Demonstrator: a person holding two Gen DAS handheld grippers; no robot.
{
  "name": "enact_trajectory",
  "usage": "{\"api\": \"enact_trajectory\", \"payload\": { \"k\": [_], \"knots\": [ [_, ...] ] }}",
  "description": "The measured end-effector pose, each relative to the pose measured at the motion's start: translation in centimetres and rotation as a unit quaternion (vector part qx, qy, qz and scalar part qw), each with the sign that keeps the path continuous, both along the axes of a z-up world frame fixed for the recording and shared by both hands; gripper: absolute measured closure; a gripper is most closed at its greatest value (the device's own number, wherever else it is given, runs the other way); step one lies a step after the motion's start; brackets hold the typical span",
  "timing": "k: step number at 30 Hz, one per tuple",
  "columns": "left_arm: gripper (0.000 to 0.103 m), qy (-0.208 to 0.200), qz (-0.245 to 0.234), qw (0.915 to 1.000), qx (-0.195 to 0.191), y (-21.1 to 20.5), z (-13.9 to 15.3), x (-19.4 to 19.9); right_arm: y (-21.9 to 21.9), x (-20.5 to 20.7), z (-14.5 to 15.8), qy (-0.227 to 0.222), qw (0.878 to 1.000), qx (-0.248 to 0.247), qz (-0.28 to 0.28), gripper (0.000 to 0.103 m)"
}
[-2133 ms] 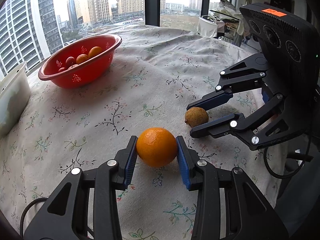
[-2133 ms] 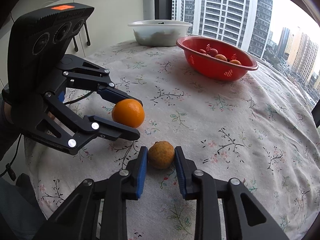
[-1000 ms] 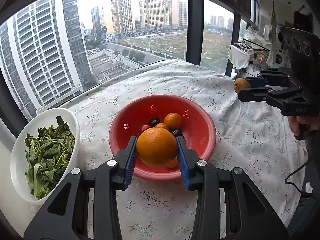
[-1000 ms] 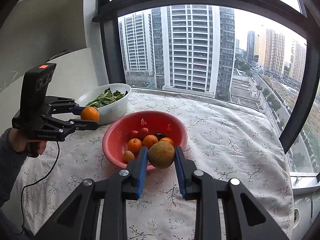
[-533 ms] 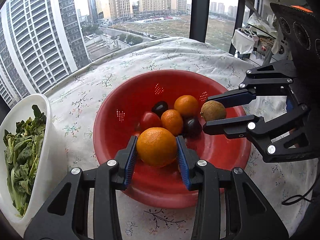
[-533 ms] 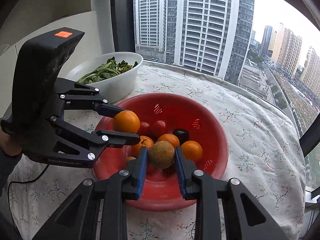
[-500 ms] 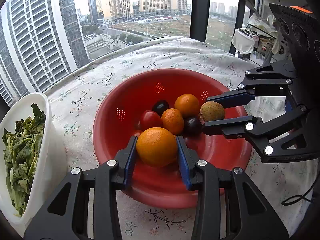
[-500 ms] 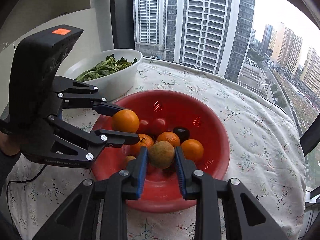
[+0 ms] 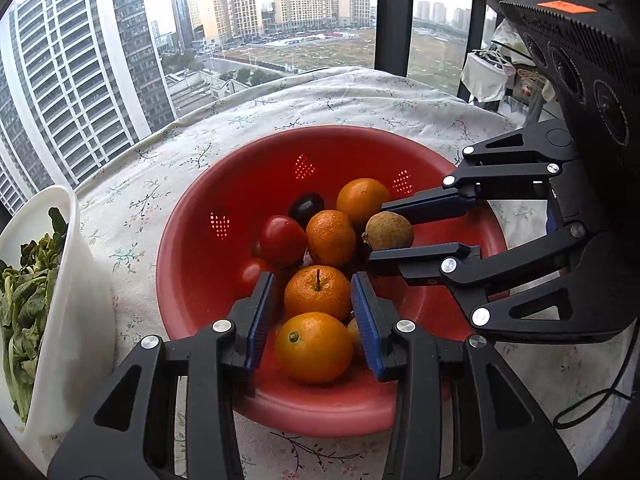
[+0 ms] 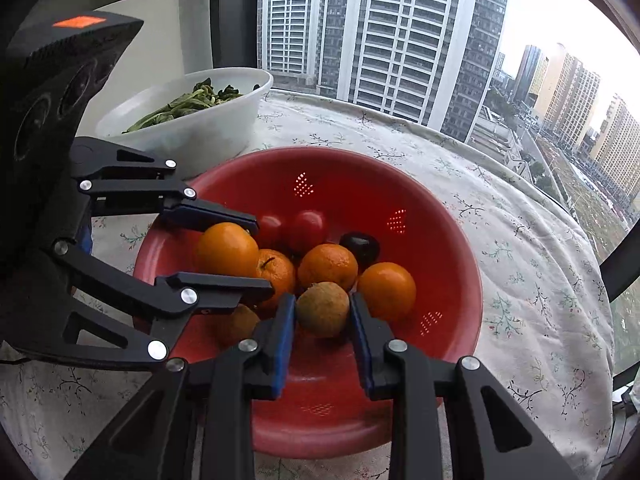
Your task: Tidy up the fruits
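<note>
Both tools now hover over the red colander [image 9: 192, 248]: left tool [image 9: 312, 312] opening, seemingly releasing glossy orange [image 9: 314, 346]; right tool [image 10: 322, 312] clamps rough brown fruit [image 10: 322, 310].

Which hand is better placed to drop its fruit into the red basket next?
Right. The right claw is shut on the brown fruit over the red basket; the left claw is opening, its orange already loose between its jaws.

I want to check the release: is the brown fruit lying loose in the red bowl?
No, the right gripper is shut on the brown fruit, its blue pads pressing both sides above the red bowl.
</note>
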State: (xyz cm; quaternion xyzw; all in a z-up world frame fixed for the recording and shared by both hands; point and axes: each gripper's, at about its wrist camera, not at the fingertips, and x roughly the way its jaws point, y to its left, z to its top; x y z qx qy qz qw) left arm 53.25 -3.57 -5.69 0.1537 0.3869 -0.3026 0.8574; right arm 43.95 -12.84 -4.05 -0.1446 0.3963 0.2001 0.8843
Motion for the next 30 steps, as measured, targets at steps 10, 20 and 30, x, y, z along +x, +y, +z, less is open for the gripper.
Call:
{"api": "enact_trajectory", "payload": {
  "k": [10,20,30],
  "knots": [
    [0.036,-0.014,0.004,0.9999,-0.005,0.1,0.1,-1.2,-1.0,-0.2,0.0,-0.01,1.0,0.021,-0.014,0.064],
    [0.011,-0.041,0.03,0.9985,-0.022,1.2,1.4,-4.1,-1.9,-3.1,1.8,-0.057,0.998,0.031,-0.027,0.046],
    [0.0,-0.143,0.1,0.9843,-0.023,2.9,3.4,-11.6,-3.4,-12.2,5.0,-0.19,0.975,0.101,-0.06,0.0]
  ]
}}
